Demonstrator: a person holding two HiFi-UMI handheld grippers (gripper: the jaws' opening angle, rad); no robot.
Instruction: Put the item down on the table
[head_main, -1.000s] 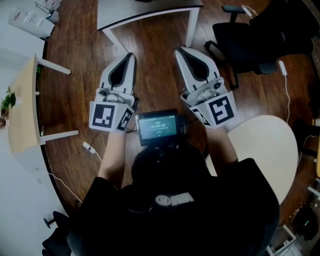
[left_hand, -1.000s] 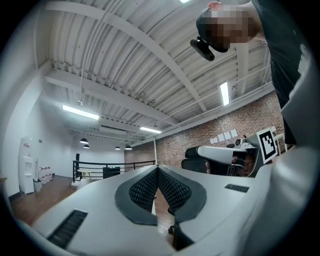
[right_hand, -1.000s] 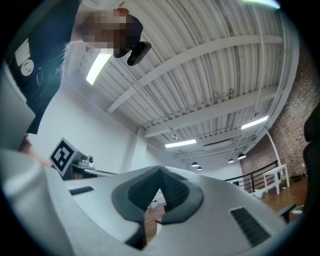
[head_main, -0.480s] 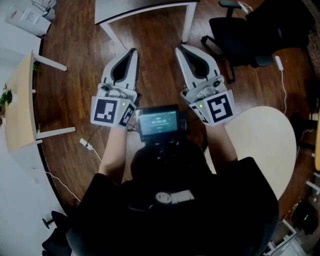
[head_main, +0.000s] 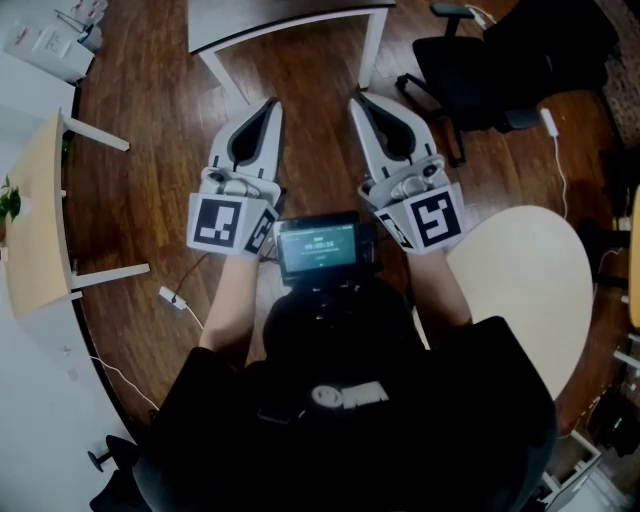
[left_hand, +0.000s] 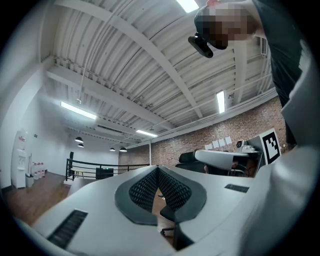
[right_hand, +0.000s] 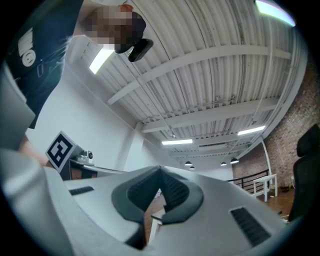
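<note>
My left gripper (head_main: 271, 103) and right gripper (head_main: 356, 100) are held side by side in front of the person's chest, above the wood floor, pointing toward a white table (head_main: 290, 18) at the top of the head view. Both are shut, tips meeting, and nothing shows between them. In the left gripper view the left gripper's (left_hand: 158, 170) ribbed pads (left_hand: 145, 189) press together against a background of ceiling and brick wall. The right gripper (right_hand: 160, 173) looks the same in its own view. No item to put down is visible in any view.
A round beige table (head_main: 520, 290) lies at the right, next to the person's right arm. A black office chair (head_main: 500, 65) stands at the upper right. A light wooden table (head_main: 35, 225) is at the left edge. A cable with a plug (head_main: 172, 297) lies on the floor.
Both grippers have drifted slightly forward toward the white table, and the head view has shifted a little. The jaws have stayed shut throughout.
</note>
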